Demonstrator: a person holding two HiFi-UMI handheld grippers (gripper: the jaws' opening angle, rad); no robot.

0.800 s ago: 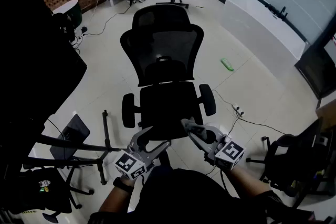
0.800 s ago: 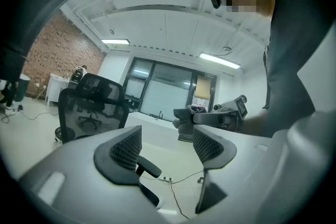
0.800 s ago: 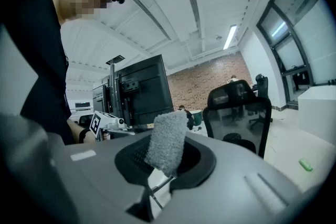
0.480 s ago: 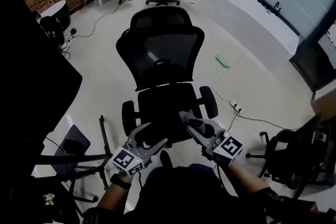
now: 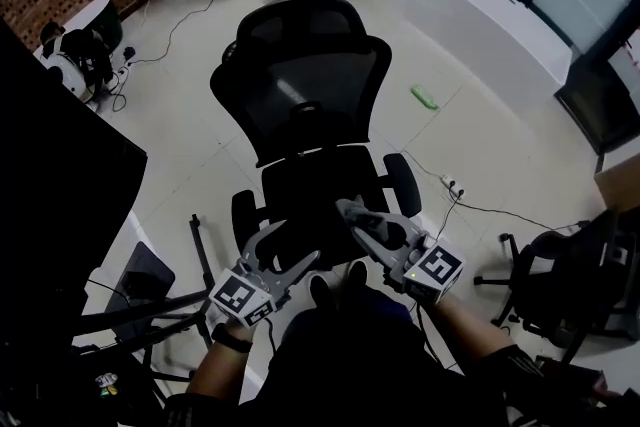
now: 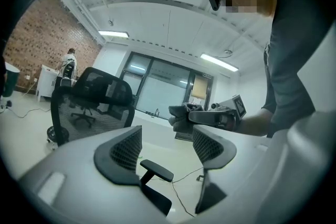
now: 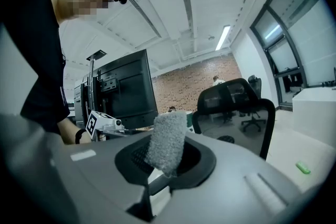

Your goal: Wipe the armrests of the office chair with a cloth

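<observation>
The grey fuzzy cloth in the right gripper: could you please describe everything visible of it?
The grey fuzzy cloth looks like terry or microfibre, gathered into a narrow strip. It stands nearly upright, its lower end pinched between the right gripper's shut jaws; the upper end juts free, touching nothing else.

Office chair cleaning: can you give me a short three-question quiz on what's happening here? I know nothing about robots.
1. True or false: the right gripper is shut on a grey cloth.
2. Which gripper is open and empty? A. left gripper B. right gripper
3. Missing word: the cloth is not yet touching either ___ of the black chair.
Key: 1 true; 2 A; 3 armrest.
</observation>
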